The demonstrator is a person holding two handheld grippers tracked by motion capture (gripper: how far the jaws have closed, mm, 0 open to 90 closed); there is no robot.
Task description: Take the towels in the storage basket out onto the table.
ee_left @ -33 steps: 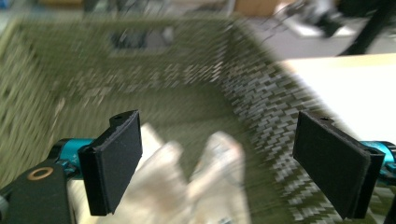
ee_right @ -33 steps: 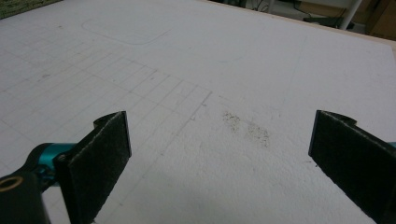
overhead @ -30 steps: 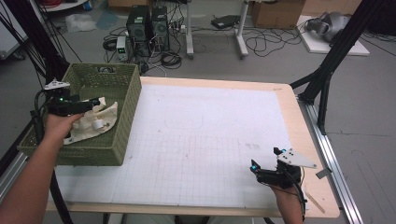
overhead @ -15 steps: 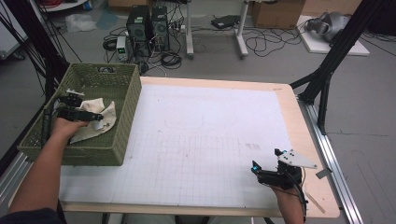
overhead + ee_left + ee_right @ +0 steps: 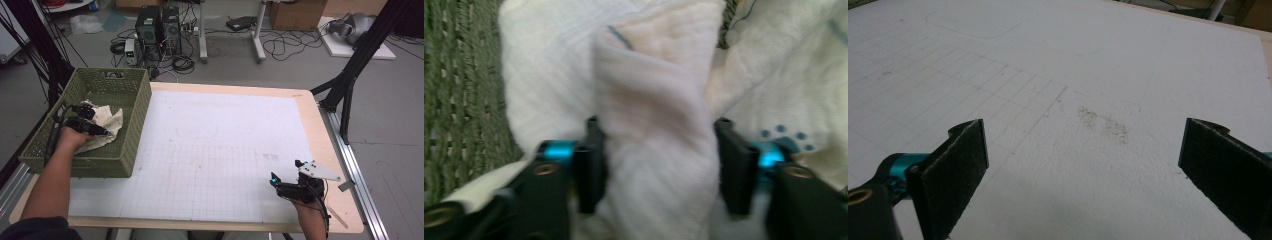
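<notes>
Overhead forward-down; two close jaw-level views.

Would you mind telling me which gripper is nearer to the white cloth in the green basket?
The left gripper: its jaws have just been closing around a fold of the white cloth. The right gripper rests far across the table.

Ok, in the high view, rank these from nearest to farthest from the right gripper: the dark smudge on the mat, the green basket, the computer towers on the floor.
From the right gripper:
1. Dark smudge, on the white mat just ahead of it.
2. Green basket, across the table at its left edge, where the left gripper is.
3. Computer towers, on the floor beyond the table's far edge.
</notes>
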